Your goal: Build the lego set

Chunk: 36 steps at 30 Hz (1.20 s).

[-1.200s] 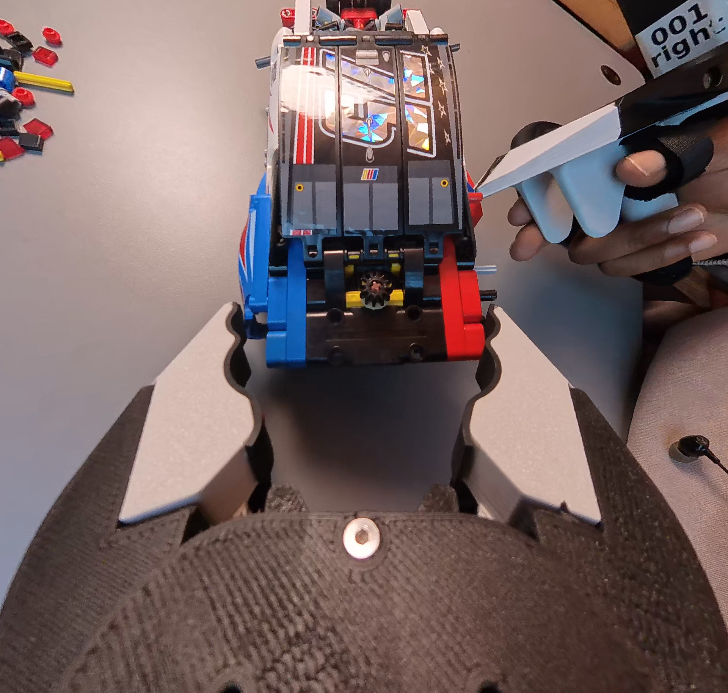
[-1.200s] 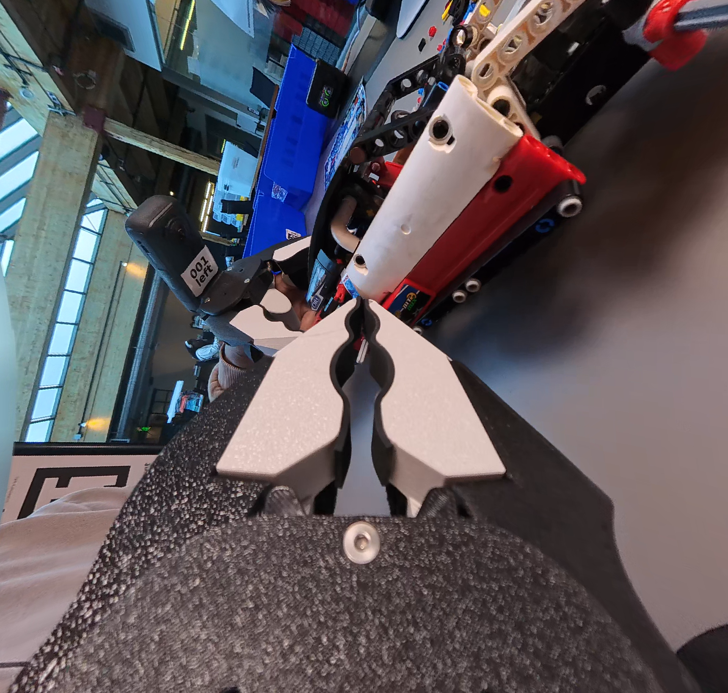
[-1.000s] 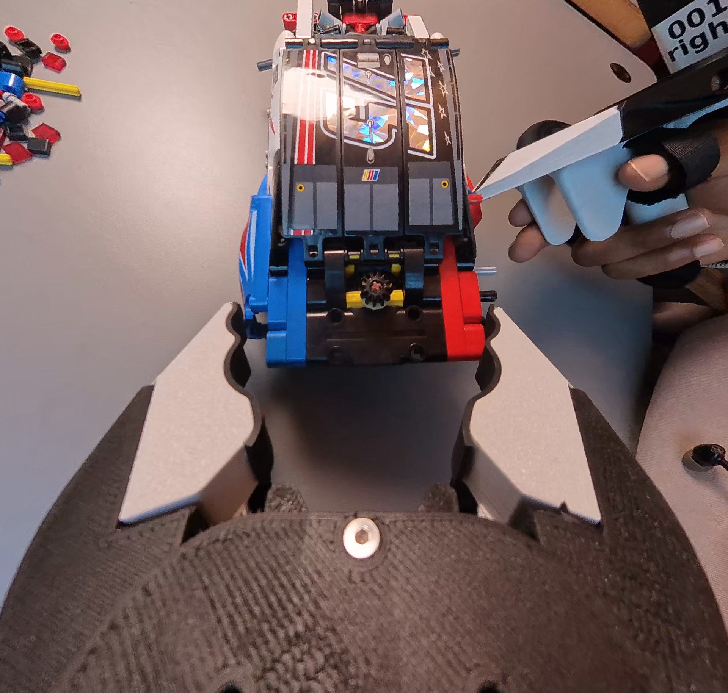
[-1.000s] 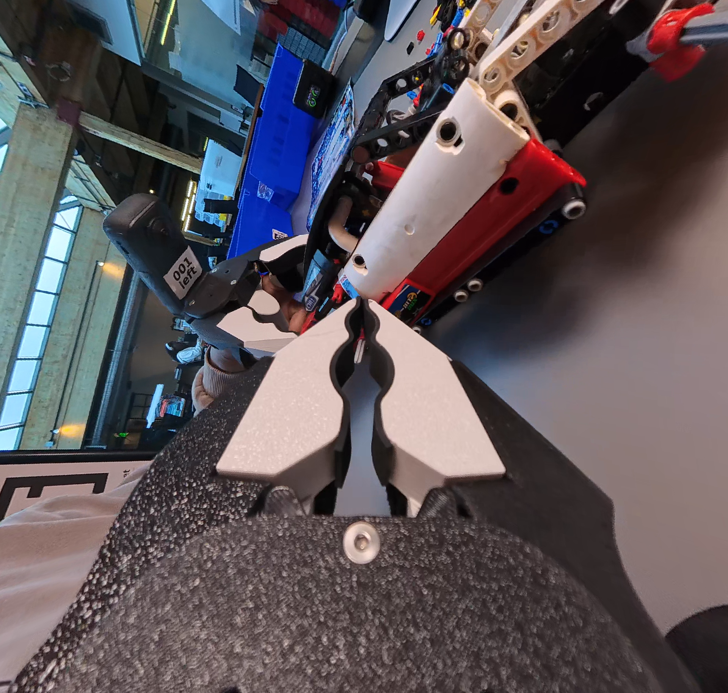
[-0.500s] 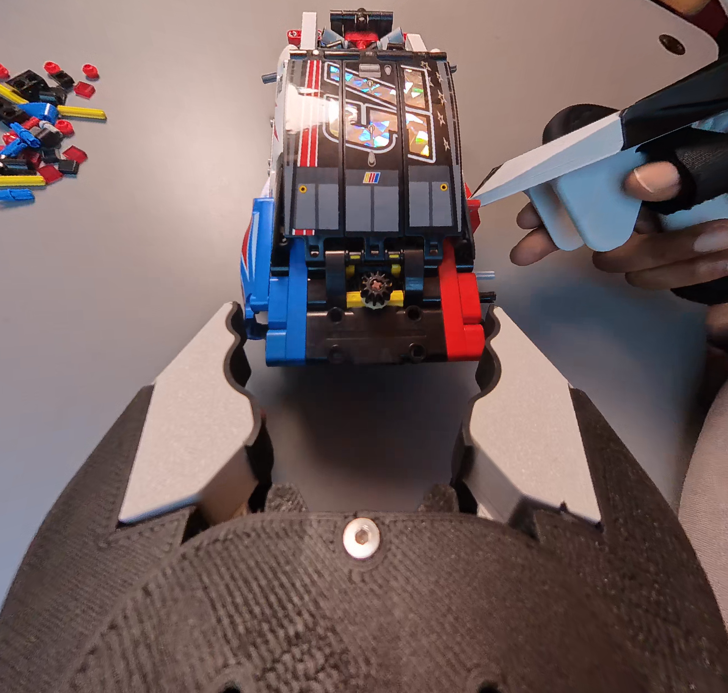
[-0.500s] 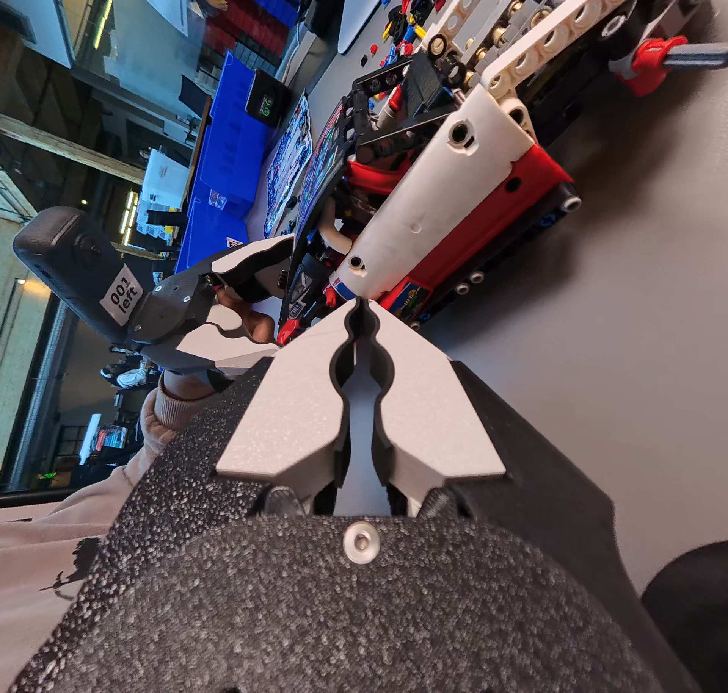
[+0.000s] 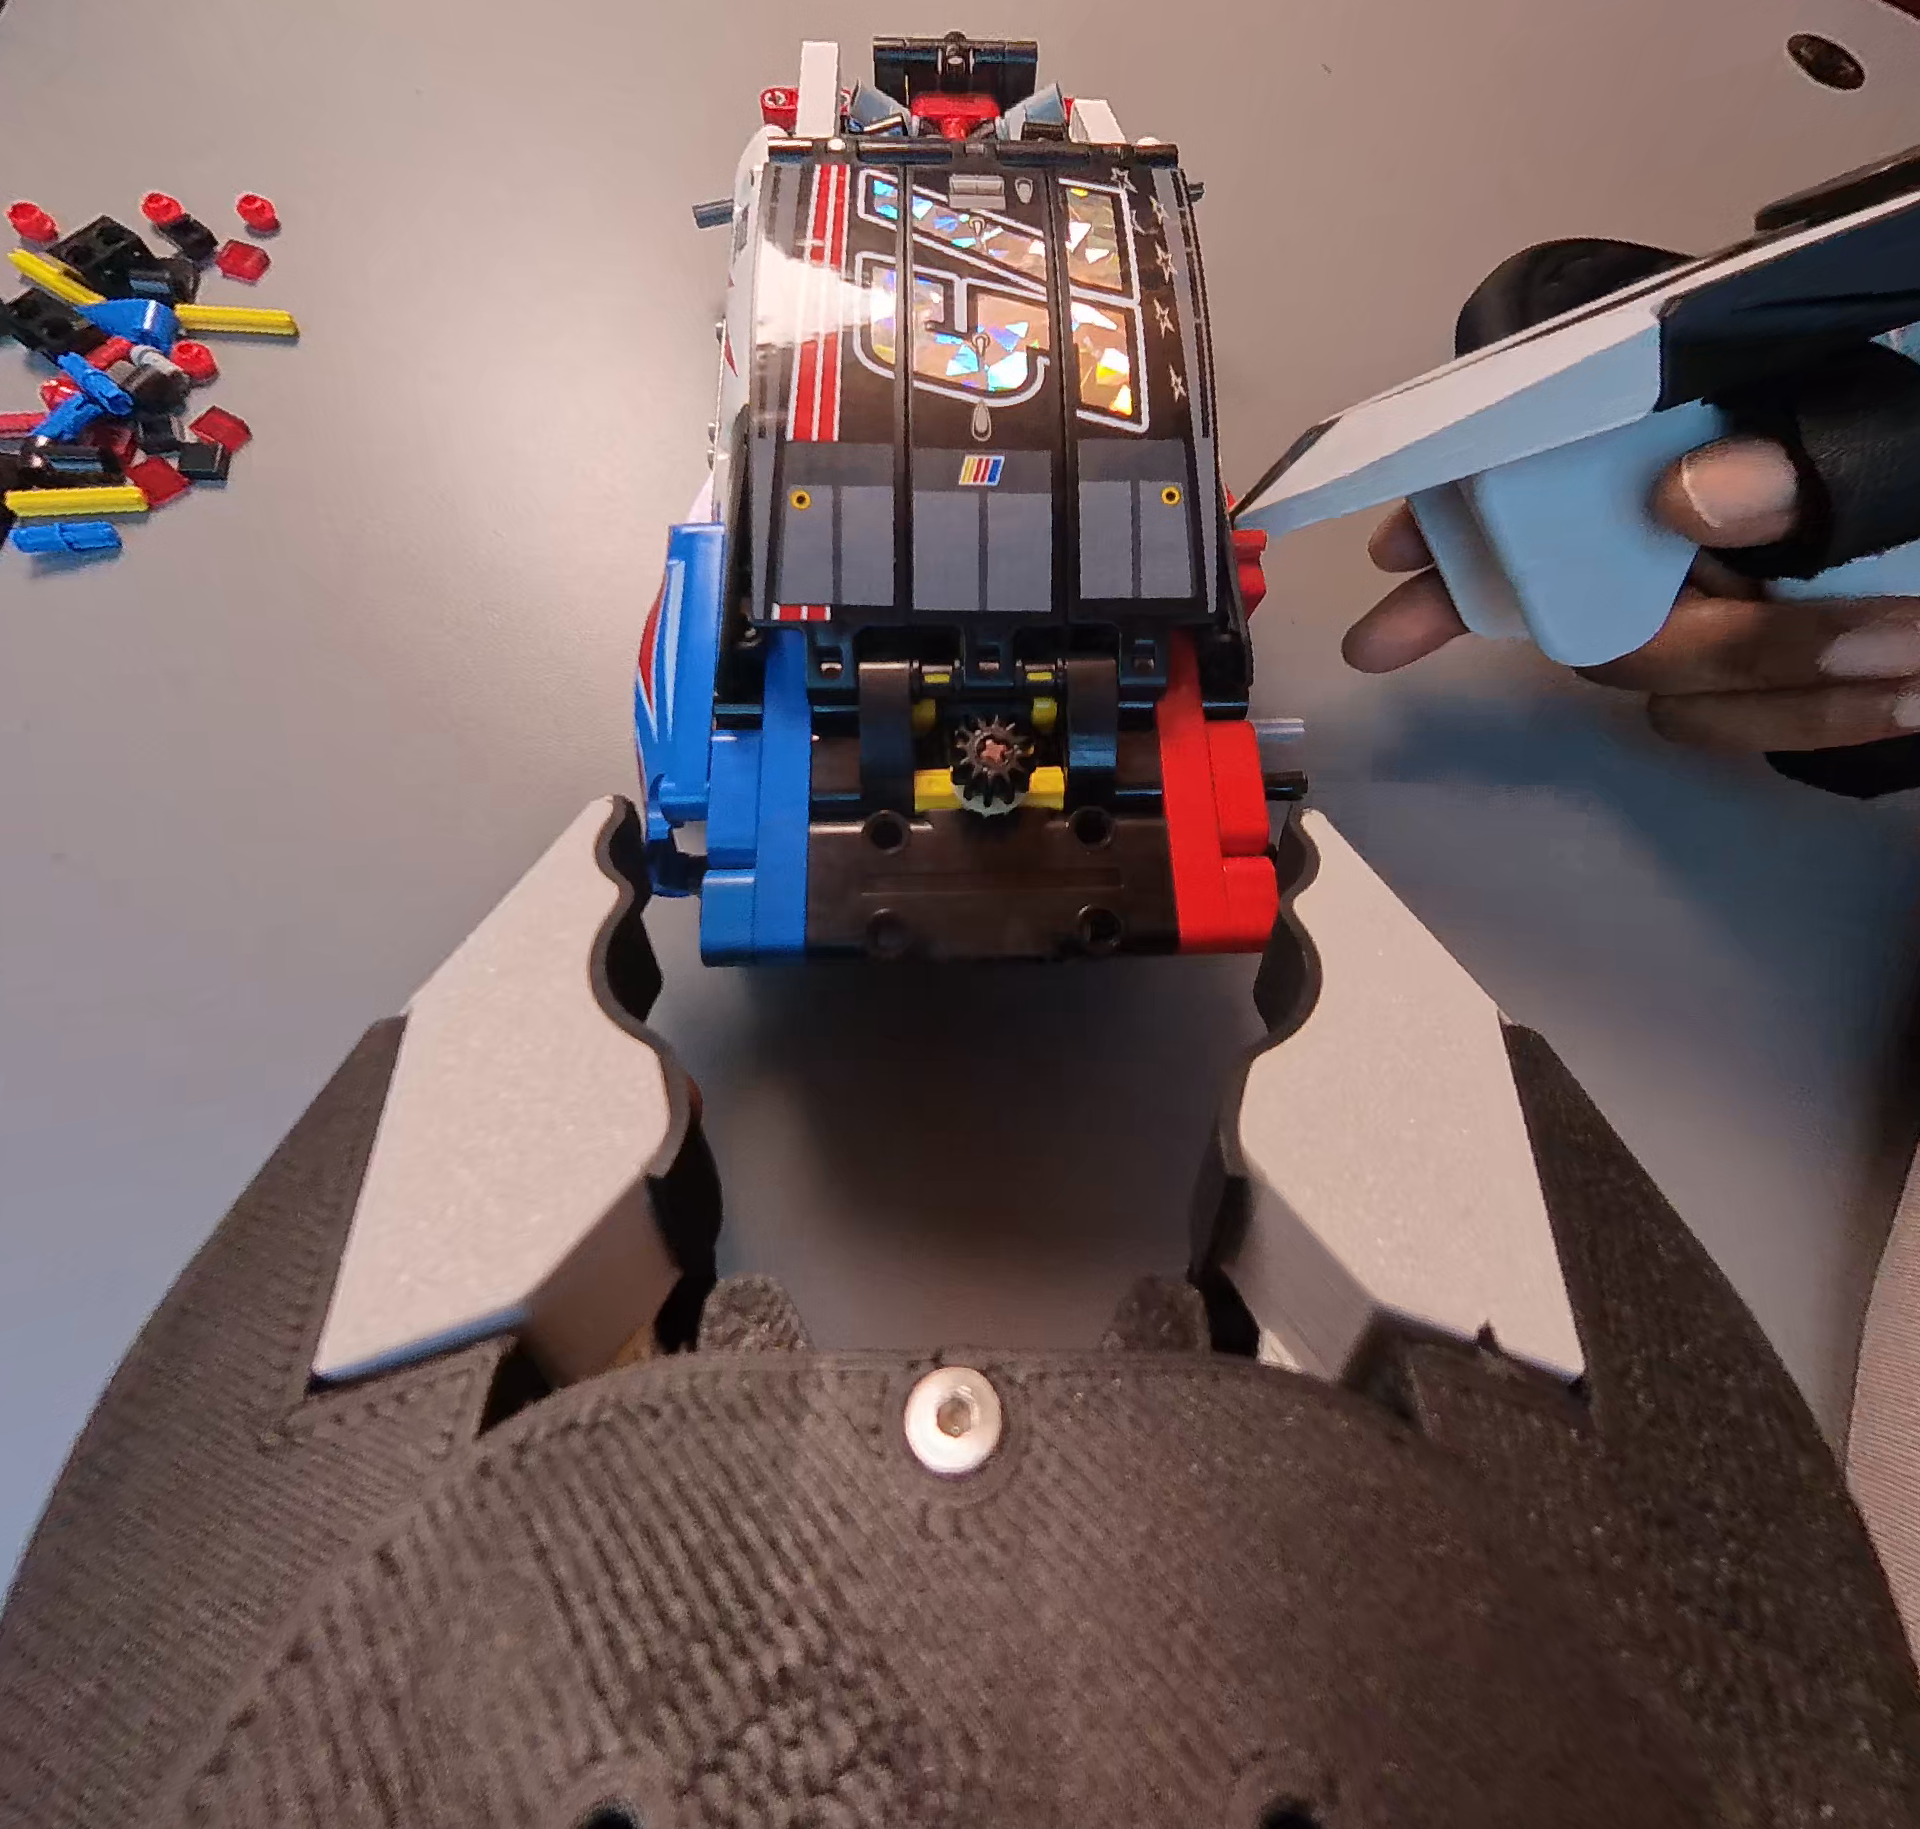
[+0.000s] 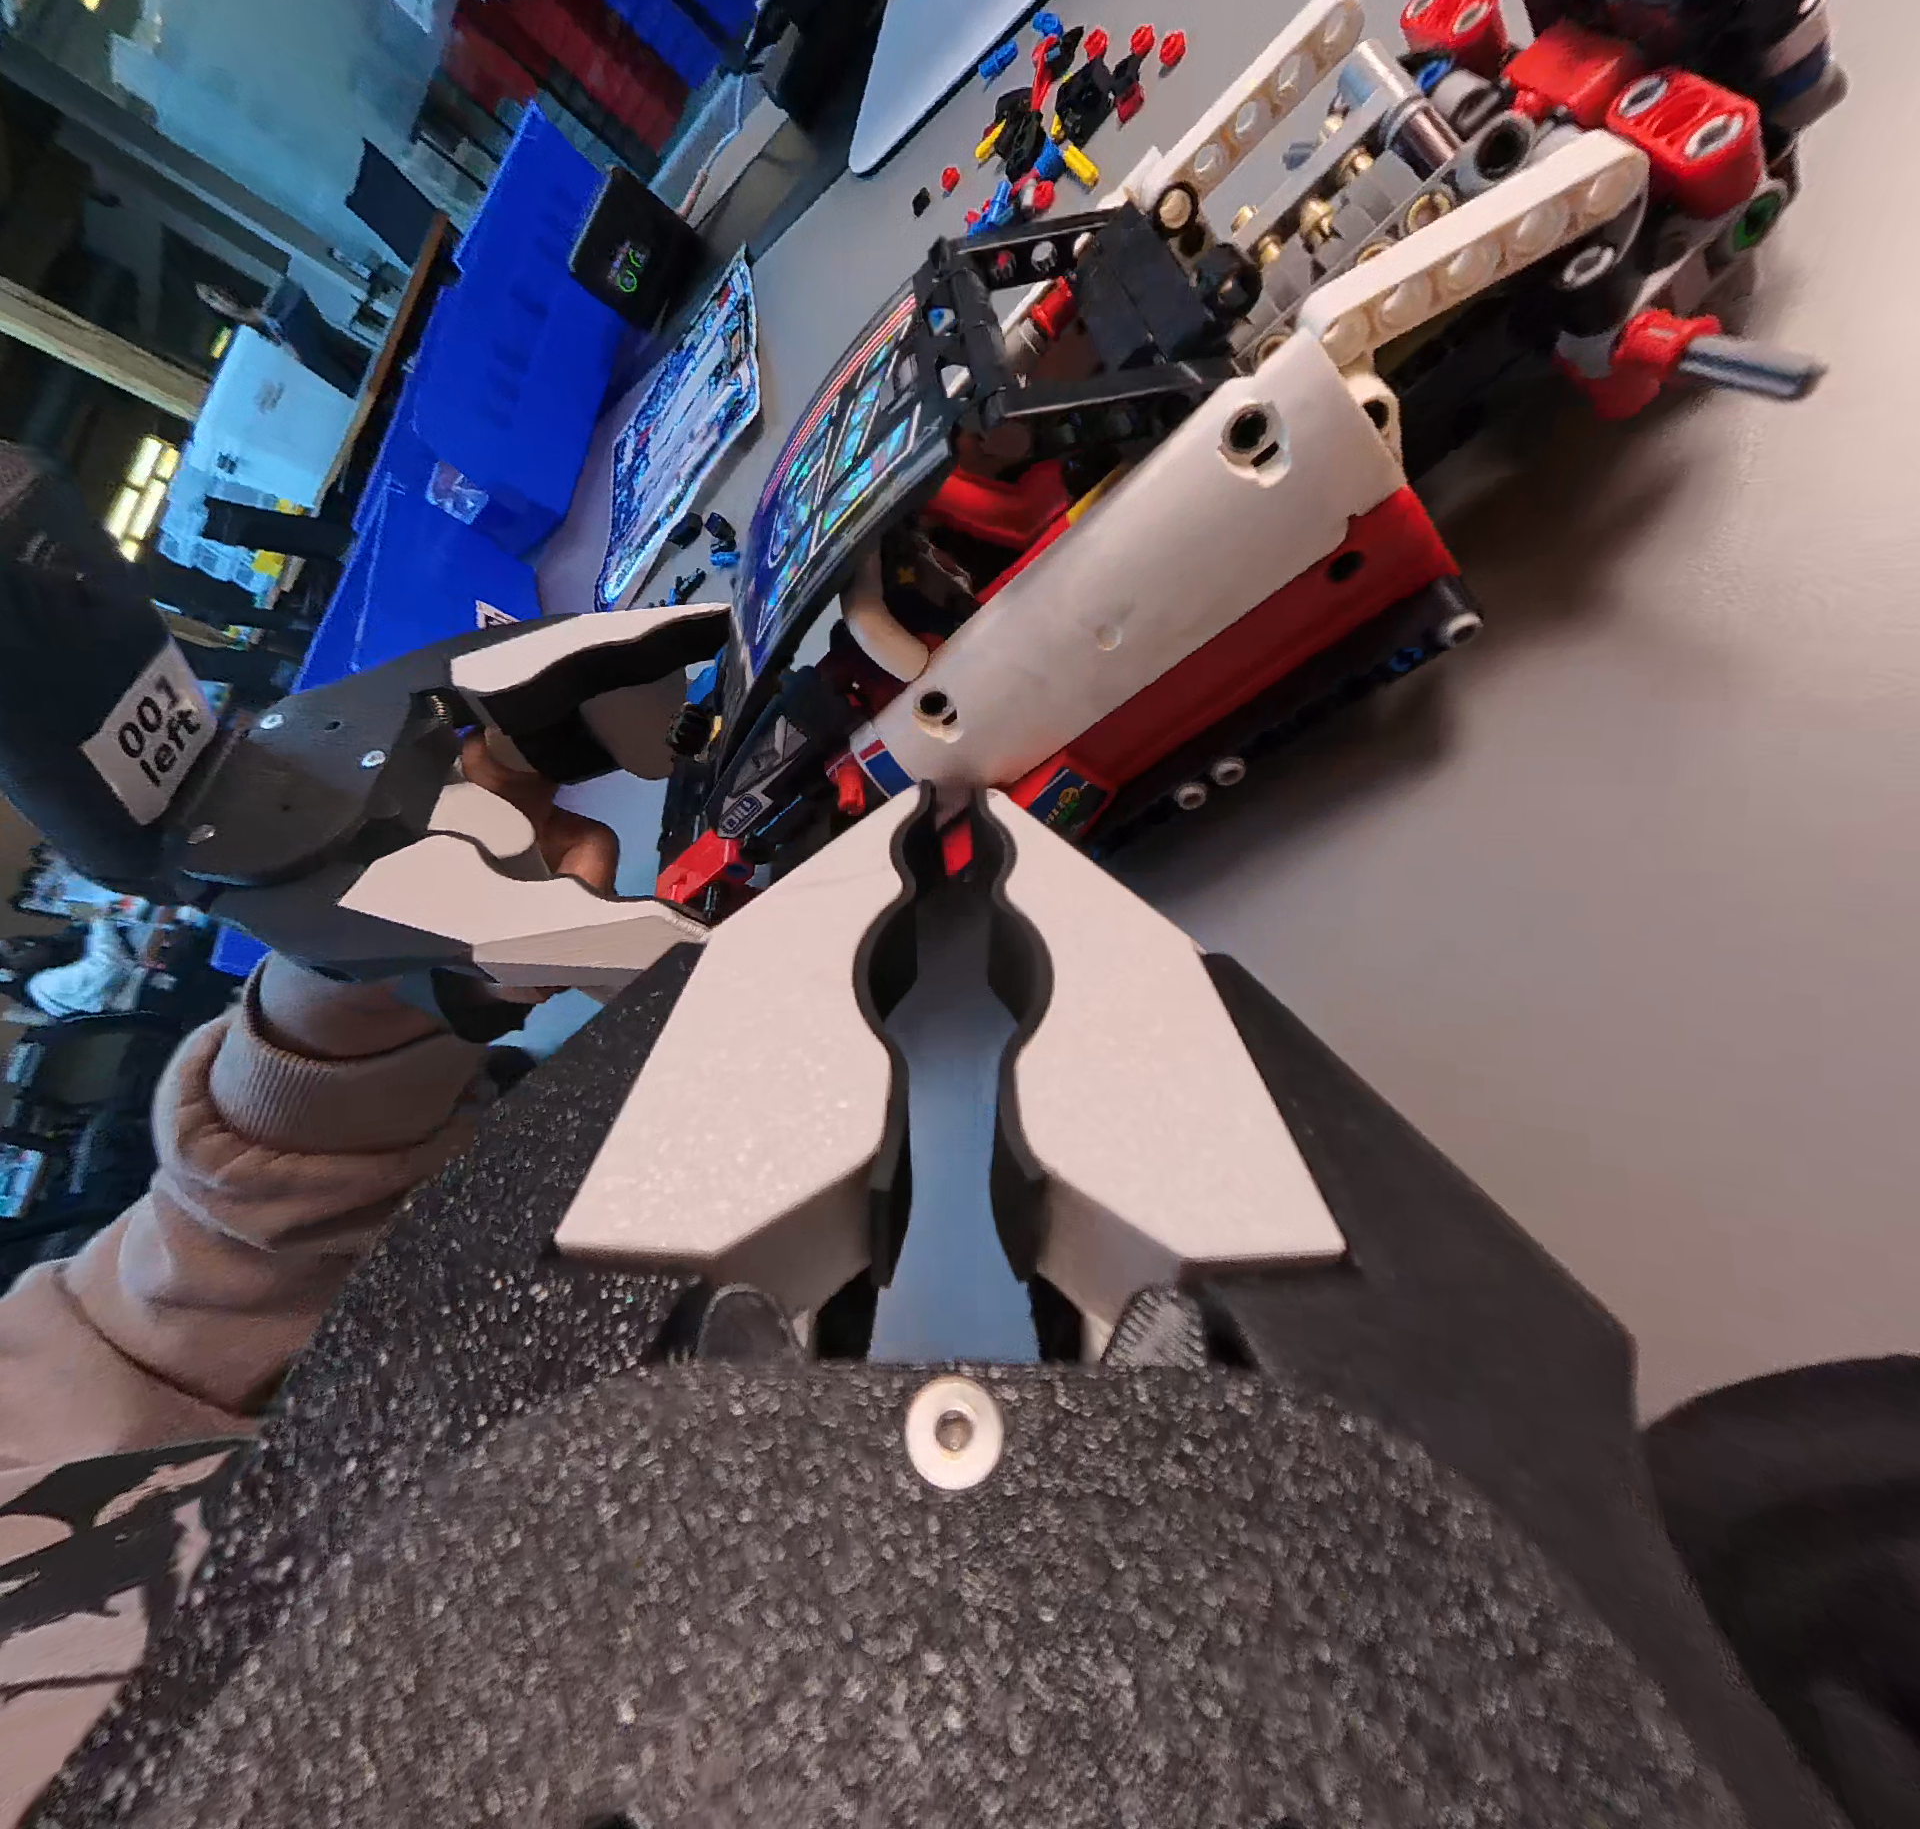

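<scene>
The lego car (image 7: 987,553) sits on the grey table (image 7: 416,740), its long side running from near to far, and its near end lies between the wide-open fingers of the left gripper (image 7: 951,886). The right gripper (image 8: 948,803) comes in from the car's right side, its 2 fingers pinched on a small red piece (image 8: 956,844) right against the car's side. The right gripper is nearer that side, so I think it pushes the piece in while the left steadies the car.
</scene>
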Motion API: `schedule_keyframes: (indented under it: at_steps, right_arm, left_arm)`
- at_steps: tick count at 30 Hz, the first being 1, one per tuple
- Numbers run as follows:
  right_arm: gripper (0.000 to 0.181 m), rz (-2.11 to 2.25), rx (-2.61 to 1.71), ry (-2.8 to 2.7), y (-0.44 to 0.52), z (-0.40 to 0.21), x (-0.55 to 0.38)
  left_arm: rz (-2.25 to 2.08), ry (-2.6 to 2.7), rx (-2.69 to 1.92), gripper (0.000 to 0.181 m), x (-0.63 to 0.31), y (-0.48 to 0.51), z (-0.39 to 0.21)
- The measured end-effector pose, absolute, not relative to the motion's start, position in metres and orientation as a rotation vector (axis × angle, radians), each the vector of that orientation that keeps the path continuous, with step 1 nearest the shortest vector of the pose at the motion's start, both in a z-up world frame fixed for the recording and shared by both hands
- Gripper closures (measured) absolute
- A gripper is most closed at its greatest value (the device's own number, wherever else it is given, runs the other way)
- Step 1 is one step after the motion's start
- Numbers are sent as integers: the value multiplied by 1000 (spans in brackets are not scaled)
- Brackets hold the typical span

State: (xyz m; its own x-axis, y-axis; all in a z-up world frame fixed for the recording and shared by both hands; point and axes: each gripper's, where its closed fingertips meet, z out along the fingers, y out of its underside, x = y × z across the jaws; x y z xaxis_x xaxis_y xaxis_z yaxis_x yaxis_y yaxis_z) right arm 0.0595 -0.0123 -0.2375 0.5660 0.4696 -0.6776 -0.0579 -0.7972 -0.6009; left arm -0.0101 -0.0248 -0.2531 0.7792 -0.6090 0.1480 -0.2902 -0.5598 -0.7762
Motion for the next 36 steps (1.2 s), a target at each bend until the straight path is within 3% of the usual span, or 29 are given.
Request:
schedule_keyframes:
  at_steps: [4, 10, 22, 29, 36]
  right_arm:
    - [169, 1029, -2159, -447, -7, -232, 68]
    - [181, 956, -1865, -808, -16, -202, 62]
    - [181, 913, -1858, -846, -9, -221, 45]
    - [181, 555, -1717, -1065, -11, -226, 47]
    - [174, 464, -1689, -1103, -9, -228, 49]
  left_arm:
    - [-537, 658, -2182, 63, -10, -25, -252]
    - [-540, 670, -2178, 63, -11, -25, -252]
    - [-492, 689, -2175, 63, -10, -25, -254]
    - [-445, 719, -2170, 63, -10, -25, -256]
    - [-409, 741, -2166, 64, -10, -25, -257]
